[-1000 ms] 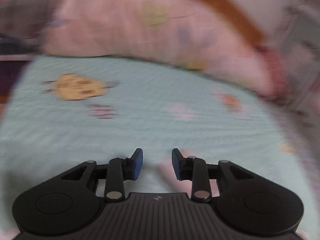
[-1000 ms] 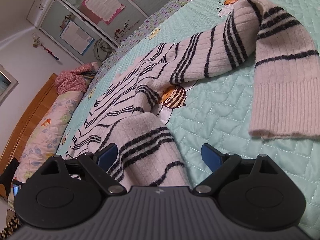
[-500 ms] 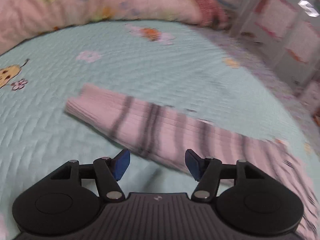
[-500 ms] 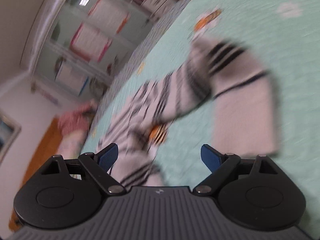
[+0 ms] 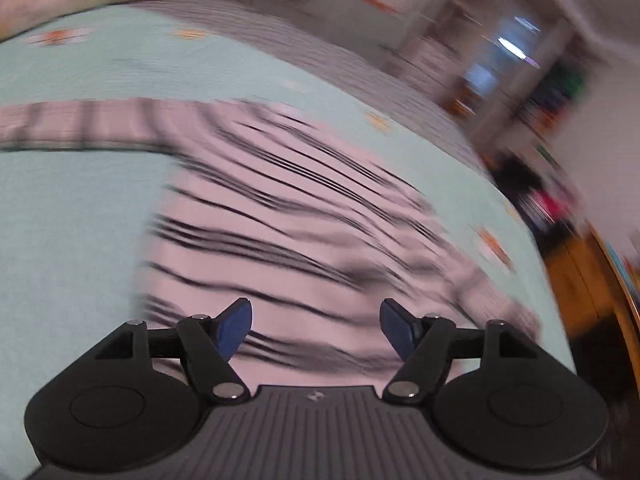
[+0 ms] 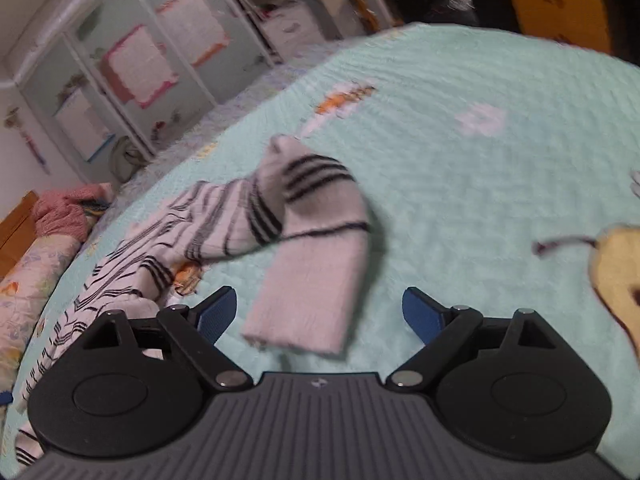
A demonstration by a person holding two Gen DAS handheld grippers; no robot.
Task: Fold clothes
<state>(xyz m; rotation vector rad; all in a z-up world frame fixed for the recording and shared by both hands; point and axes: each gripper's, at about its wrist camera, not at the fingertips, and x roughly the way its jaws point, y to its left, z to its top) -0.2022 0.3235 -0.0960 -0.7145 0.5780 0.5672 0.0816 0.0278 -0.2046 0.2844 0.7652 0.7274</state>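
Note:
A pale pink sweater with thin black stripes lies spread on a mint green quilted bedspread. In the left wrist view its body (image 5: 304, 224) fills the middle, blurred, with one sleeve (image 5: 80, 124) stretching left. My left gripper (image 5: 315, 326) is open and empty just above the sweater's body. In the right wrist view the other sleeve (image 6: 304, 240) bends over itself, its cuff (image 6: 308, 308) pointing toward me. My right gripper (image 6: 319, 316) is open and empty, the cuff lying between its fingers' line and slightly ahead.
The bedspread (image 6: 480, 184) has cartoon prints, one yellow (image 6: 620, 272) at the right. A floral pillow (image 6: 24, 292) and a pink knitted garment (image 6: 64, 212) lie at the headboard. Glass-door wardrobes (image 6: 140, 72) stand beyond the bed. A wooden board (image 5: 580, 280) edges the bed.
Both grippers swung fast. The left view moved from bare bedspread and pillow across the sleeve to the sweater's body, and its jaws opened wider. The right gripper pulled back from the body toward the sleeve cuff.

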